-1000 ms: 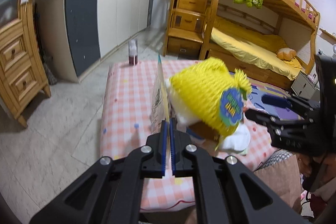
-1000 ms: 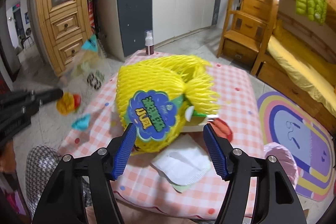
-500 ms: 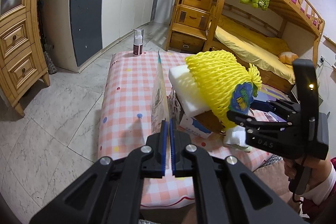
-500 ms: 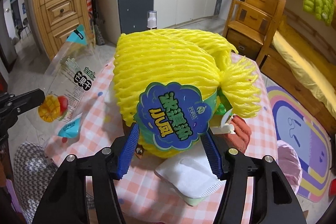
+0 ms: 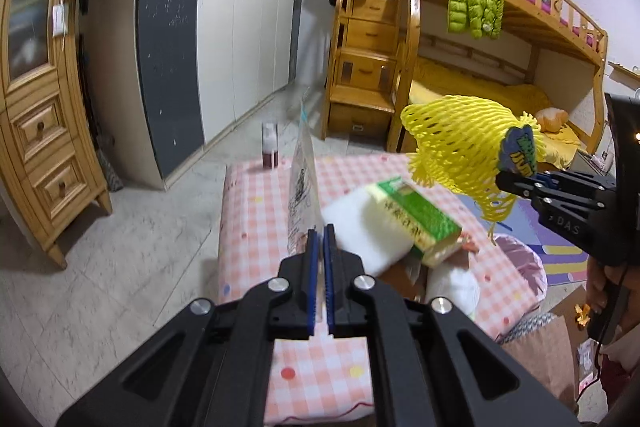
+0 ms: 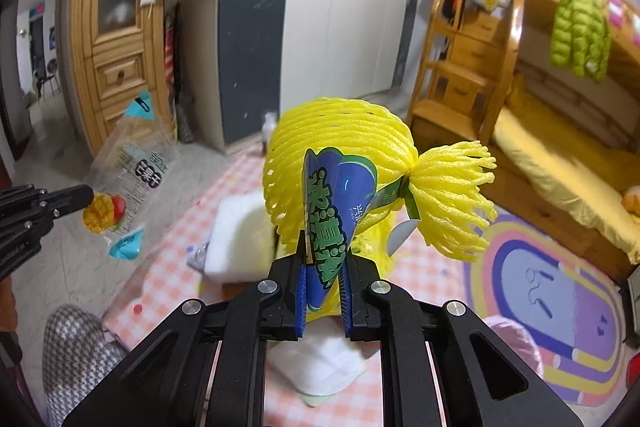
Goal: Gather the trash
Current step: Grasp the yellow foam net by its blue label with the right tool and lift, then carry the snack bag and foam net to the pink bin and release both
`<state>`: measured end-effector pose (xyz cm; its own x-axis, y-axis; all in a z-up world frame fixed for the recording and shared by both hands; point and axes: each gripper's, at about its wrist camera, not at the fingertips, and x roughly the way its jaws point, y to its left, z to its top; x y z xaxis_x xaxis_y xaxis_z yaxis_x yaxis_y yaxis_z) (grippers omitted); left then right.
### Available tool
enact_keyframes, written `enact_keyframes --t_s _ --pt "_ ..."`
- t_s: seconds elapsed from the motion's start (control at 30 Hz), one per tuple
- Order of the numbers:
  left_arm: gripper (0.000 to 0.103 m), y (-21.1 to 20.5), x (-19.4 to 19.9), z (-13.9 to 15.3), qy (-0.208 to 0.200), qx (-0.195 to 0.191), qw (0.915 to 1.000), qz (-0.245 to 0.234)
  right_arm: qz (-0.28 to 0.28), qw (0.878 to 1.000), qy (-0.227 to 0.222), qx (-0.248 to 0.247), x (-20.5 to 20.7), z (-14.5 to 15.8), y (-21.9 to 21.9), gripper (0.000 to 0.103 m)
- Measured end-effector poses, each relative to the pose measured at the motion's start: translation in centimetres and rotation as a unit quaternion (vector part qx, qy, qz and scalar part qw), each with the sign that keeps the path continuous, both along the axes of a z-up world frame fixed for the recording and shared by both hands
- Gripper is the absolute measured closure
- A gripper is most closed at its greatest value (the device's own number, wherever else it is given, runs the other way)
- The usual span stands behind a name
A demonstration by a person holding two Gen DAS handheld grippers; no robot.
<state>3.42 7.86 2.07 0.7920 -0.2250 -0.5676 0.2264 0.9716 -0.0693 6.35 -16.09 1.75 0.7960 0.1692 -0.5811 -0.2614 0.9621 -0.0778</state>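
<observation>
My left gripper [image 5: 319, 231] is shut on a clear plastic snack bag [image 5: 303, 179], held upright and edge-on; the right wrist view shows the bag [image 6: 128, 183] flat at the left, with a mango picture. My right gripper [image 6: 323, 259] is shut on the blue label of a yellow foam fruit net [image 6: 340, 155], lifted above the table; the net [image 5: 456, 151] also shows at the right of the left wrist view. A white foam block [image 5: 360, 231] and a green box [image 5: 420, 219] are blurred just above the pink checked table [image 5: 248, 211].
A small spray bottle [image 5: 270, 145] stands at the table's far edge. White tissue [image 6: 324, 359] lies near the front. A wooden cabinet [image 5: 36, 131] stands left, a bunk bed [image 5: 500, 75] right, a colourful rug [image 6: 552, 291] on the floor.
My right gripper closed on the net's label and lifted it up and right. The foam block and green box slipped out of the net and are falling toward the table.
</observation>
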Motion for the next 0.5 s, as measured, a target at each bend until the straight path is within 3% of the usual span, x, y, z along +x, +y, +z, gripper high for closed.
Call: enact_keyframes --t_s 0.23,0.5 --pt "0.102 -1.9 -0.6 2.1 -0.018 -0.003 0.9994 -0.028 -0.022 1.0 -0.02 0.008 -1.8 1.3 -3.0 0.09" --pt "0.102 -8.9 -1.3 2.9 -0.024 -0.029 0.9912 -0.127 -0.087 0.996 -0.024 0.022 -4.9 1.3 -9.5 0.089"
